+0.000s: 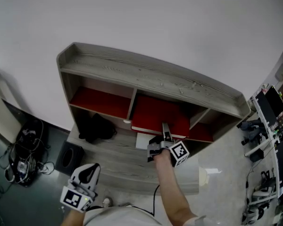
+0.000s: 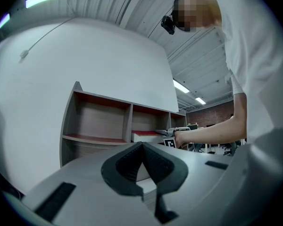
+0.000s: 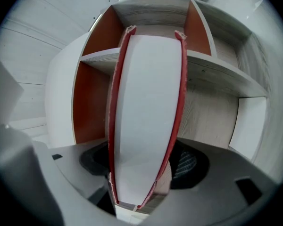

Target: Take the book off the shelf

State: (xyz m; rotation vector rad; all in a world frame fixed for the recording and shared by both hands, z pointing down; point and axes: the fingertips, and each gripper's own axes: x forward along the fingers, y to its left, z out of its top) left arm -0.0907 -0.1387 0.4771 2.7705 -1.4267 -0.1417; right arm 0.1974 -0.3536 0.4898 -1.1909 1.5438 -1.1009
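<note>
The right tongs are clamped on the book, one pad on each red cover with the white page edge facing back at them. It lies flat in the middle compartment of the shelf, its length running straight ahead into the compartment, so by my read it comes out with a straight pull back. The left tongs hang low, well apart, closed together on nothing.

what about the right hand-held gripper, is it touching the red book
Touching. The right gripper view shows the red book wedged between the pads of the right hand-held gripper, both covers pressed against them with no gap.
</note>
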